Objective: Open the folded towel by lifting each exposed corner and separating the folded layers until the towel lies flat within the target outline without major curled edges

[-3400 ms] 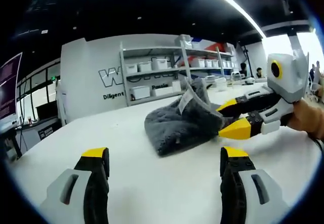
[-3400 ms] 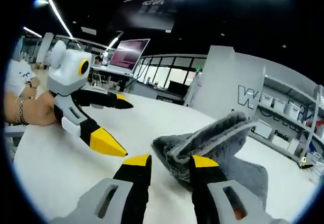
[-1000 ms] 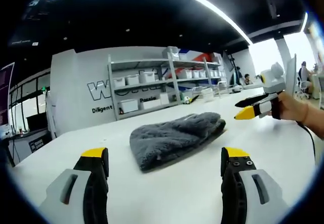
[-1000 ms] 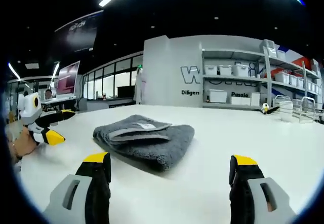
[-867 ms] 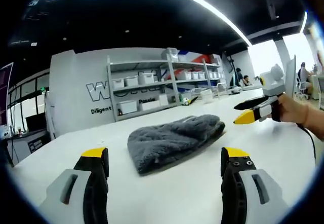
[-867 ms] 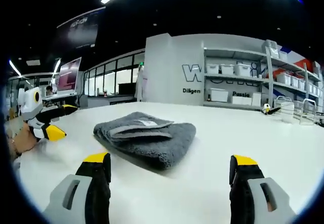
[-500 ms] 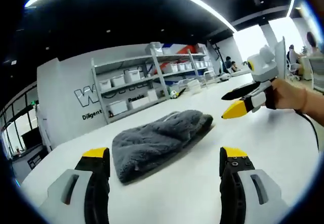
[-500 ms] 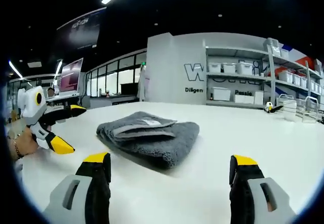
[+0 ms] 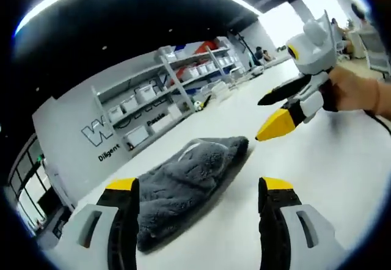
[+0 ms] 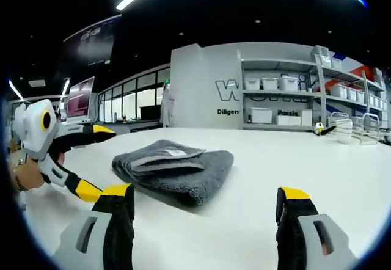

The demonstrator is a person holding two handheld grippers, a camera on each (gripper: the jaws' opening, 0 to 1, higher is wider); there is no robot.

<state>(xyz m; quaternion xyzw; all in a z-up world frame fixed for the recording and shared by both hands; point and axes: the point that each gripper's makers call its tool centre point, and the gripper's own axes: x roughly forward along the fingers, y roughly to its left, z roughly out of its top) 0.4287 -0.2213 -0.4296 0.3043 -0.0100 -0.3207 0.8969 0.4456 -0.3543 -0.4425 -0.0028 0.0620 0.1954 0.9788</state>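
The folded grey towel (image 10: 173, 168) lies on the white tabletop (image 10: 317, 166). Left gripper (image 9: 192, 187) and right gripper (image 10: 204, 198) hover near it, fingers spread wide, holding nothing.

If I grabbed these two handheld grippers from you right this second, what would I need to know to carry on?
Left gripper: open, holding nothing, aimed at the grey towel just ahead of its tips.
Right gripper: open, holding nothing, a little back from the towel.
The towel lies folded on the white table, with a band edge and a small label on top. I can't see any target outline on the table.
Done: nothing that shows; no layer is lifted or spread.
Left: pinch an exposed corner, peel the layers apart, then lay the towel flat and smooth any curled edges.
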